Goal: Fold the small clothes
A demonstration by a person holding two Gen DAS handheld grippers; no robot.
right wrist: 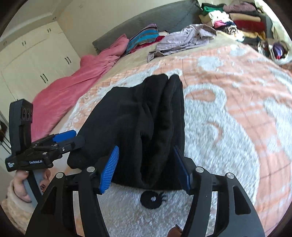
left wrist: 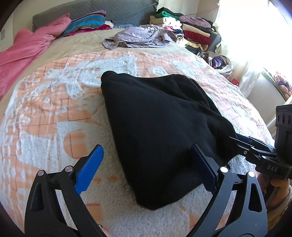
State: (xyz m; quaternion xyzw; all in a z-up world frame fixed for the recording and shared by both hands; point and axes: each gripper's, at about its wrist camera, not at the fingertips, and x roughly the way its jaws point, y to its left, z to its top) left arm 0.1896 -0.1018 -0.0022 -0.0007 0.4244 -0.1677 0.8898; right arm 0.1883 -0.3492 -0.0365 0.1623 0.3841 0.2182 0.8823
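While the black garment (left wrist: 157, 127) lies part-folded on the bed (left wrist: 54, 102), both tongs stand wide at its near hem, left tongs (left wrist: 146, 164) and right tongs (right wrist: 146, 167) holding nothing. Next, I'd judge: pinch the hem, fold it toward the headboard (left wrist: 94, 11).

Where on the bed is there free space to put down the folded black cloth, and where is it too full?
Free: the orange-and-white fleece blanket left of the folded black fleece garment, up to the pink quilt; also the blanket strip beyond it, before the crumpled lilac garment. Crowded: the head end and the stacked clothes pile at far right.
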